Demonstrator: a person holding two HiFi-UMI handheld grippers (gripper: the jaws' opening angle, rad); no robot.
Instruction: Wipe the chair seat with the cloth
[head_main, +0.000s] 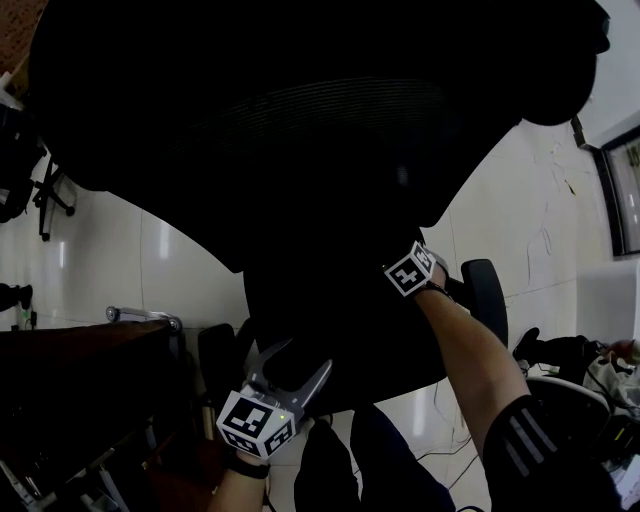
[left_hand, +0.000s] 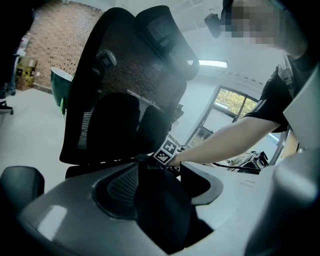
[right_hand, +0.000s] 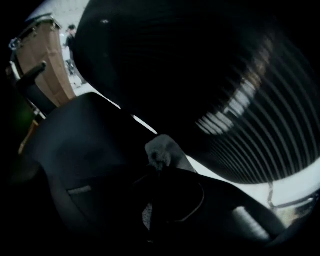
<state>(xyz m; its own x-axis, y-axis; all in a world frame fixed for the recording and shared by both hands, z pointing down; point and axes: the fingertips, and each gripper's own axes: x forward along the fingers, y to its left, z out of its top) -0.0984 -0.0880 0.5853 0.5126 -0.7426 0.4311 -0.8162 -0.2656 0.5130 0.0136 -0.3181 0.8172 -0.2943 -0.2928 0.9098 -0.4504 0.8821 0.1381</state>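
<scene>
The black office chair fills the head view, its mesh backrest (head_main: 300, 120) above the dark seat (head_main: 330, 330). My left gripper (head_main: 298, 356) hangs at the seat's near edge, open and empty. Of my right gripper I see only the marker cube (head_main: 412, 268) over the seat's right side; its jaws are lost in the dark. In the right gripper view my right gripper (right_hand: 157, 167) is shut on a small pale cloth (right_hand: 160, 150) down by the seat (right_hand: 90, 145), under the backrest (right_hand: 225, 75). The left gripper view shows the backrest (left_hand: 125, 90) and the right cube (left_hand: 167, 150).
A black armrest (head_main: 487, 295) juts out to the right of the seat. A brown desk (head_main: 80, 370) stands at the lower left, another chair's base (head_main: 45, 200) at the far left. White tiled floor (head_main: 180, 270) lies around, with clutter (head_main: 580, 370) at the right.
</scene>
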